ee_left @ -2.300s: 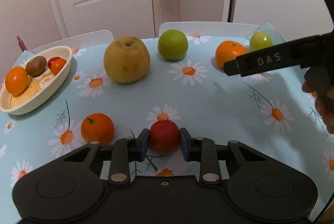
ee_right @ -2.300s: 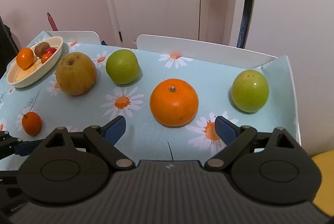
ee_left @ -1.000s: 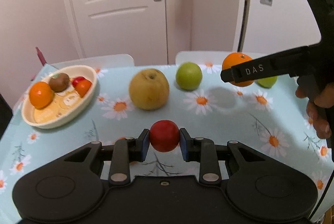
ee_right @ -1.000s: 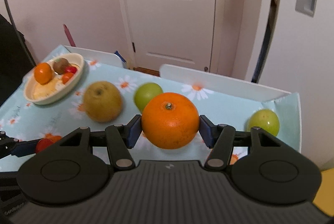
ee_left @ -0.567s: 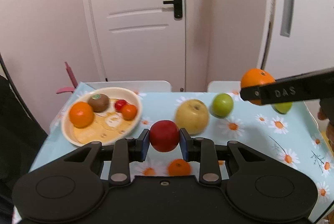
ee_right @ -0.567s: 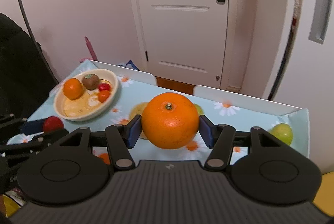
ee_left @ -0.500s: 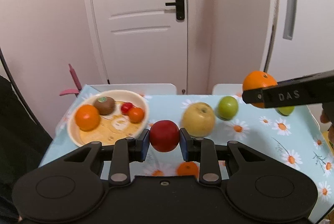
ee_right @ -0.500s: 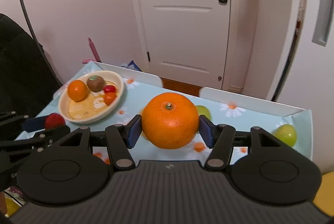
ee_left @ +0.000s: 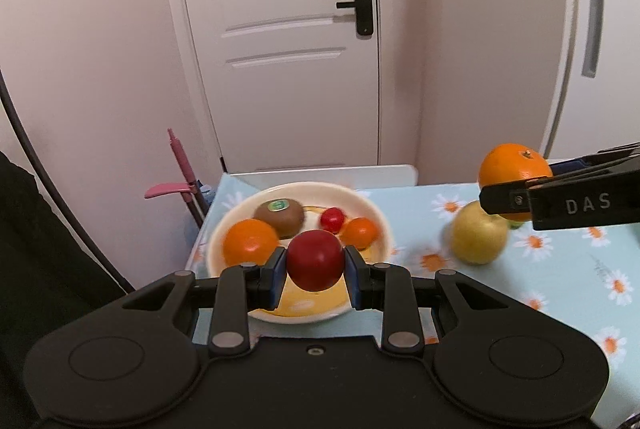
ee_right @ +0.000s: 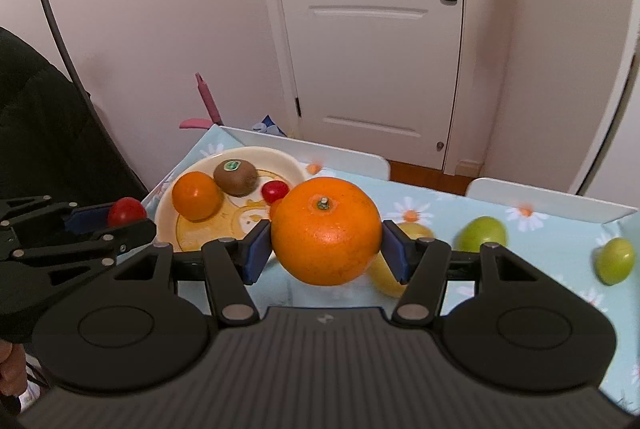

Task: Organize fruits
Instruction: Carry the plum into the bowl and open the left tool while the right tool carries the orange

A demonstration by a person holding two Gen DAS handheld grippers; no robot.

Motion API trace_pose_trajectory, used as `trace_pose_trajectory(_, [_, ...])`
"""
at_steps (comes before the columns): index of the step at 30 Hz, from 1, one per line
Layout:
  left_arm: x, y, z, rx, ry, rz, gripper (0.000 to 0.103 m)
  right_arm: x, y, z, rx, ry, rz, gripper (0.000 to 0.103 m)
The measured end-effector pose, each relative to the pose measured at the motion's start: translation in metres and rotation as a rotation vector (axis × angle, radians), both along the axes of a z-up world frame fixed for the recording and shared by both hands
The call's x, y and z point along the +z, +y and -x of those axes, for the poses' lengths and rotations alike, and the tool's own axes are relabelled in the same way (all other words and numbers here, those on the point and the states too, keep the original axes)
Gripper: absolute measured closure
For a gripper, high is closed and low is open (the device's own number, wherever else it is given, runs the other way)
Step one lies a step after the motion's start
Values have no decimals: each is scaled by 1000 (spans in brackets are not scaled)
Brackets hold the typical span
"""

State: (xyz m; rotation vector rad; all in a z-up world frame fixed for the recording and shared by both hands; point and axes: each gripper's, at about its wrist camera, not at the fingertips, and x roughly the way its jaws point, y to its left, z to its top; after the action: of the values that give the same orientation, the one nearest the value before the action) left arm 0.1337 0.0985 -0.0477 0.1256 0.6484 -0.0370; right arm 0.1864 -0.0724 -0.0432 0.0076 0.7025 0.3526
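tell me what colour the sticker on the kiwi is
Green, on the brown kiwi in the dish; clearest in the left wrist view.

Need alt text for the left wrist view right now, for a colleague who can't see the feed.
The left gripper is shut on a small red fruit, held above a cream bowl holding an orange, a kiwi and two small fruits. At right, the right gripper carries a large orange over the daisy-print tablecloth, near a yellow pear.
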Motion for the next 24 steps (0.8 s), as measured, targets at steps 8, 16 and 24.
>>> trace_pose_trajectory(8, [-24, 44, -30, -36, 71, 1, 70, -17, 44, -13, -36, 42, 6, 30])
trace_pose_trajectory(16, [-53, 63, -60, -87, 133, -19, 70, -31, 67, -22, -71, 70, 5, 30])
trace_pose_trajectory(24, [-78, 62, -77, -135, 186, -47, 69, -42, 72, -31, -82, 103, 10, 30])
